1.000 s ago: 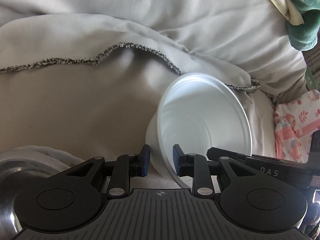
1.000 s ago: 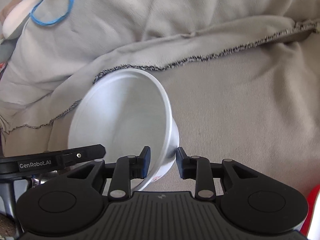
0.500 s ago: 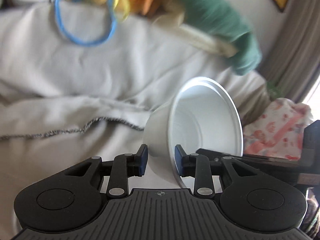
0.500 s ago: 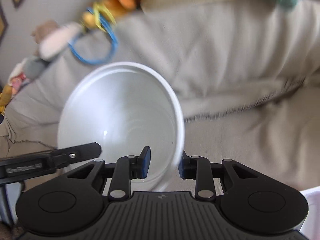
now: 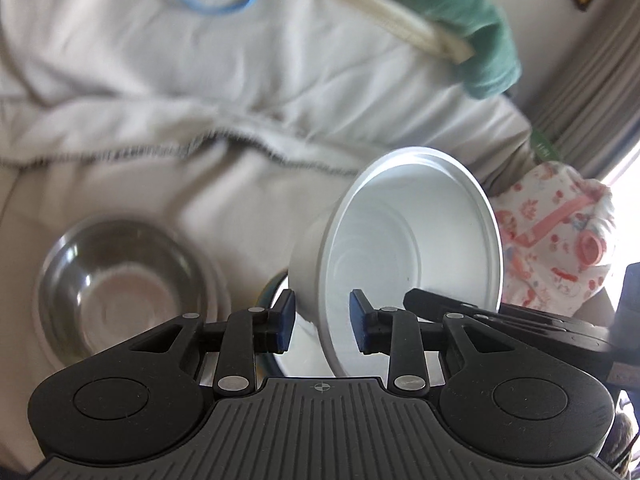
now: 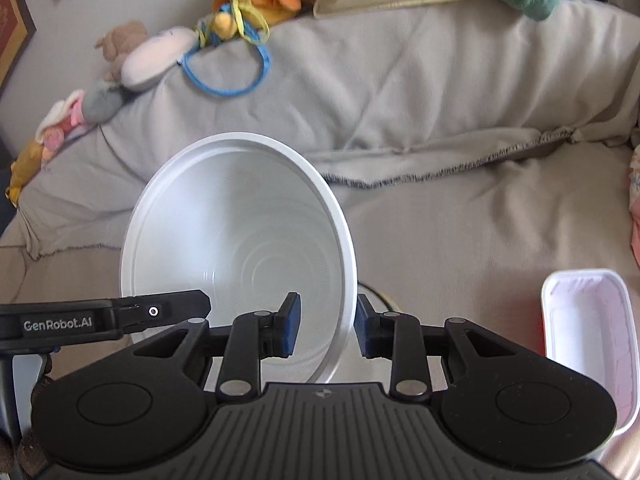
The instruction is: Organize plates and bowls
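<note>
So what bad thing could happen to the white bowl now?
Both claws pinch only the thin rim of the white bowl: the left claw on one side, the right claw on the other. It hangs tilted in the air, so it might slip out or bend if they pull apart. It could also bump the metal bowl sitting on the soft couch cover below.

A cloth-covered sofa [image 6: 460, 240] carries a steel bowl [image 5: 120, 288] left of the left gripper [image 5: 322, 322] and a white tub [image 6: 588, 344] right of the right gripper [image 6: 326, 326].
</note>
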The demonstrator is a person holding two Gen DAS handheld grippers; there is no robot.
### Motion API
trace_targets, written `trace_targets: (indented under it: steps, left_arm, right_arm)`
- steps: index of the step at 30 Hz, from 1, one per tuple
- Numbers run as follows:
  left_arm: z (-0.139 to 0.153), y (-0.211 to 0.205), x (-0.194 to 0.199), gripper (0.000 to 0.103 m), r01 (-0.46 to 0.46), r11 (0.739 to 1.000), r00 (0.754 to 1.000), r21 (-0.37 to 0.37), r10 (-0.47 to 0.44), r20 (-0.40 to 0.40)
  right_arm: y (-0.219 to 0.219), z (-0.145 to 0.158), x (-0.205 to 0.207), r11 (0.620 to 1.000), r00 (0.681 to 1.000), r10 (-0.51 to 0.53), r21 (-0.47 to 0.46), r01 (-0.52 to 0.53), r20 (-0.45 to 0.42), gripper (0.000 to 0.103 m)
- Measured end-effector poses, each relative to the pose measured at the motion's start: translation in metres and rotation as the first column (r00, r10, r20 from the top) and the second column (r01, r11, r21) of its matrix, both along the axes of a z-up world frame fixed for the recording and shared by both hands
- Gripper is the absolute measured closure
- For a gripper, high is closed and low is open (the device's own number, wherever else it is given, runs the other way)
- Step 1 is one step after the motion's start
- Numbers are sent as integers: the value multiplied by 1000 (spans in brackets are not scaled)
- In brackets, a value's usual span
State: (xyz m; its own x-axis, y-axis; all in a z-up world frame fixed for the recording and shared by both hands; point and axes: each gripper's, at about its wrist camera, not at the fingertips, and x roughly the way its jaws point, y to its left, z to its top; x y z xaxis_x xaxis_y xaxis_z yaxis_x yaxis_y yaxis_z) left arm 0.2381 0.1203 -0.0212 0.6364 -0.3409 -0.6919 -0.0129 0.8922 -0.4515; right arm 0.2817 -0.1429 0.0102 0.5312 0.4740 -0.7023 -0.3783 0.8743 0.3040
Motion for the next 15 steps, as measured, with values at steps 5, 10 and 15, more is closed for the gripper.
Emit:
trace_targets:
  steps: [5, 10, 15]
  left_arm:
    - [-29, 1, 11, 72, 17, 1000, 996, -22, -19, -82]
    - [-27, 3, 9, 73, 12, 999, 998, -34, -14, -59]
    - [-8, 11, -4, 74, 9, 999, 1000, -41, -9, 0]
  right_arm:
    - [0, -27, 7, 999, 998, -20, -26, 19, -55, 73]
    - [0, -33, 5, 997, 999, -42, -68, 40, -16, 67]
    - [0, -21, 0, 992, 997, -65, -105, 68, 33, 62]
